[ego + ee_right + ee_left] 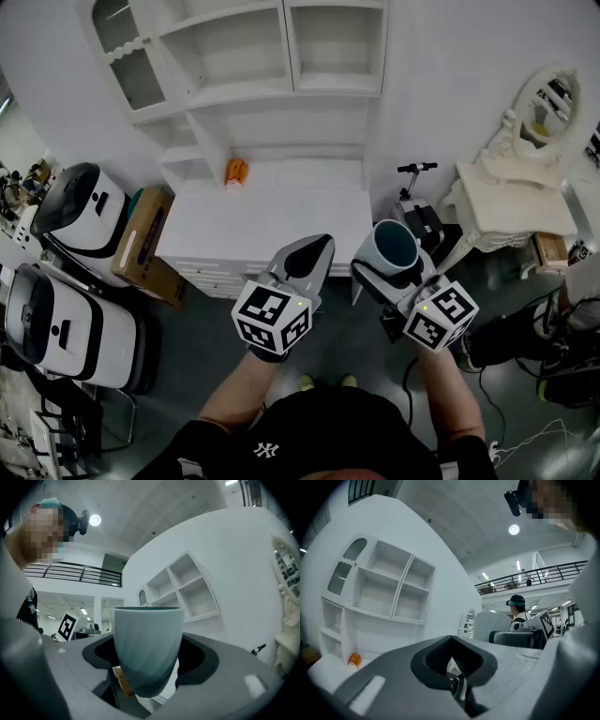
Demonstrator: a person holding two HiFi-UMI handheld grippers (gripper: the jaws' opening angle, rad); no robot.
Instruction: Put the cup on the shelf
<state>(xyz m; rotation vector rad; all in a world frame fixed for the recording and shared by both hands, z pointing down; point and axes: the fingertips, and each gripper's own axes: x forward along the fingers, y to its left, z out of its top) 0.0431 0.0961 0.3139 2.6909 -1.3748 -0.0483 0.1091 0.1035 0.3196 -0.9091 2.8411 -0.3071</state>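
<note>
A pale teal cup (395, 247) stands upright between the jaws of my right gripper (389, 264), which is shut on it. In the right gripper view the cup (148, 641) fills the middle, with the jaws pressed against both its sides. My left gripper (312, 253) is held beside it, shut, with nothing between its jaws (452, 665). Both are held level in front of the white shelf unit (281, 56), short of its counter (272, 225). The shelf compartments (389, 590) look bare.
A small orange thing (236, 171) lies at the back of the counter. White machines (80, 211) and a cardboard box (145, 246) stand at the left. A white vanity with an oval mirror (525, 178) stands at the right. Another person (518, 609) stands far off.
</note>
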